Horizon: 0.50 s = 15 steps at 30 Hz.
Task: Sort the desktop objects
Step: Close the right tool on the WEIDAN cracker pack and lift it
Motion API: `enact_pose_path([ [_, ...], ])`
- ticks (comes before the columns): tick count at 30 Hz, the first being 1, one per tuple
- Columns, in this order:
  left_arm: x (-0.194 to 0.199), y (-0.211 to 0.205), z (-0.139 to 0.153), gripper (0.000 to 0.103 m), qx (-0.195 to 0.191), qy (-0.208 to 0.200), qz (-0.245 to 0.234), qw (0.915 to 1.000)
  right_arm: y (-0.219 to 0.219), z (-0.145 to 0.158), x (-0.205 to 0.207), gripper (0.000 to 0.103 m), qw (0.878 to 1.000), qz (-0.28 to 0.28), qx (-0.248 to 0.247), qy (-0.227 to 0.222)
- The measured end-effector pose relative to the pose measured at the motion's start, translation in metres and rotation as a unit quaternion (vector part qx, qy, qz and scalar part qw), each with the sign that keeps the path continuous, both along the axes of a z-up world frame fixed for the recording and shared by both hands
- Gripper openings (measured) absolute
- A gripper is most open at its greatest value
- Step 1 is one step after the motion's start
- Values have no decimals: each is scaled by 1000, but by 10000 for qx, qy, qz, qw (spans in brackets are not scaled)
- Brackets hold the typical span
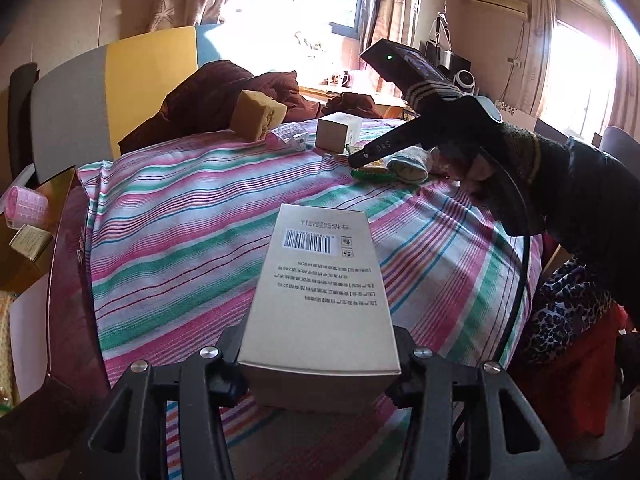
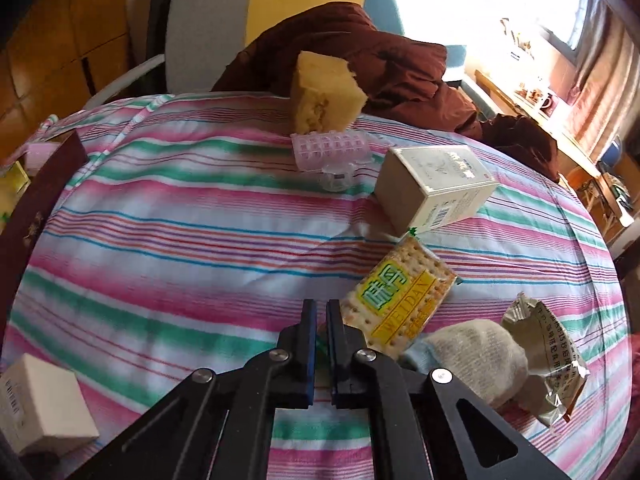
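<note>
Left claw (image 1: 320,364) pinching near end of long grey box (image 1: 316,284), held above striped table (image 1: 180,216). Long overhang past the pads: could pivot or slip if swung fast toward the red box (image 1: 68,264) at left. Right claw (image 2: 321,312) nearly pressed together, tips just beside cracker packet (image 2: 400,300); something green glimpsed between the pads, cannot tell whether gripped. Might snag cloth or nudge packet into sock (image 2: 472,356). Underside of grey box hidden; red box contents cut off at frame edge.

two boxes (image 2: 434,188) (image 2: 44,404), one sponge (image 2: 326,96)
</note>
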<state>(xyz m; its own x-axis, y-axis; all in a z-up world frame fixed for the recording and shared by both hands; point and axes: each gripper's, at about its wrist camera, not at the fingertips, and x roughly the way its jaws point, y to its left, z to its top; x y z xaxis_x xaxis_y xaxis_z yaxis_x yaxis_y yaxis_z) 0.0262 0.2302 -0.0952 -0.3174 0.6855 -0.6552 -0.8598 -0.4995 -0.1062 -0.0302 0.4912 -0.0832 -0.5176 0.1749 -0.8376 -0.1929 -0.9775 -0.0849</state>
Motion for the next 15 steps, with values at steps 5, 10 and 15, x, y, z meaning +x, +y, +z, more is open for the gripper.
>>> enact_pose_path([
  [5, 6, -7, 0, 51, 19, -5, 18, 10000, -20, -4, 17, 5, 9990, 390, -224, -6],
  [10, 4, -9, 3, 52, 82, -6, 96, 9999, 8, 20, 22, 28, 9970, -358, -509, 463],
  [15, 5, -10, 3, 52, 153, -34, 19, 9999, 45, 26, 1, 82, 9923, -1116, -496, 218],
])
